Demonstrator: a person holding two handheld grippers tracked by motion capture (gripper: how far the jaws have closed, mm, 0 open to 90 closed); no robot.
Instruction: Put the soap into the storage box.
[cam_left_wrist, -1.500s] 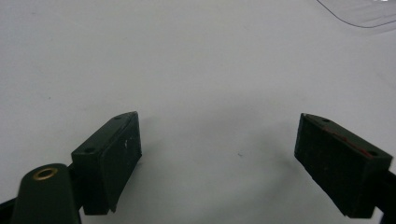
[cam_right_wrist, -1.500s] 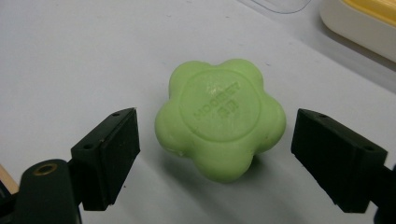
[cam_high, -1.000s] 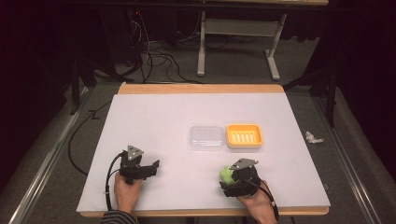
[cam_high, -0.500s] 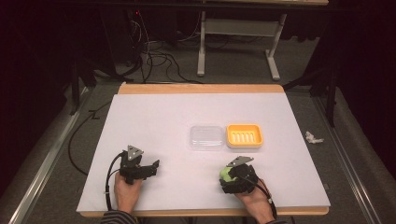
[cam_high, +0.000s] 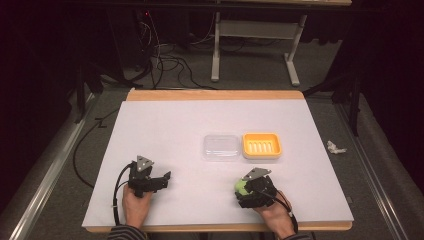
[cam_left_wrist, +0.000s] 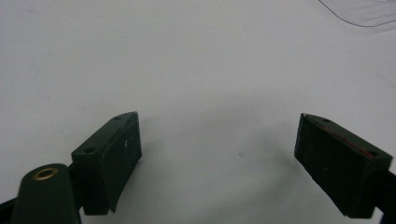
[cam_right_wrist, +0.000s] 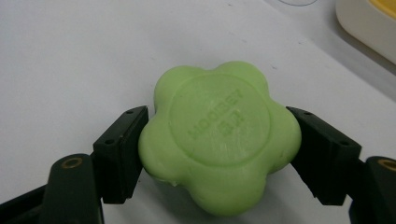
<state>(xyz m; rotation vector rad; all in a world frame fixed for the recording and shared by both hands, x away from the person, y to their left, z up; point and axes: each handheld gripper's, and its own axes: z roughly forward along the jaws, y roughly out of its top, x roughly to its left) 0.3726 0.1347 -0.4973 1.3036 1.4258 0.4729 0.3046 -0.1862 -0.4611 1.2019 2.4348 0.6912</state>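
Two grippers sit at the near edge of the white table (cam_high: 165, 125). The right gripper (cam_right_wrist: 217, 147) clamps a green flower-shaped soap (cam_right_wrist: 219, 135) by its sides, likely for carrying to the orange soap dish (cam_high: 262, 145) farther off; its mirrored embossed lettering is unreadable. The left gripper (cam_left_wrist: 217, 158) gapes wide, empty, waiting near left
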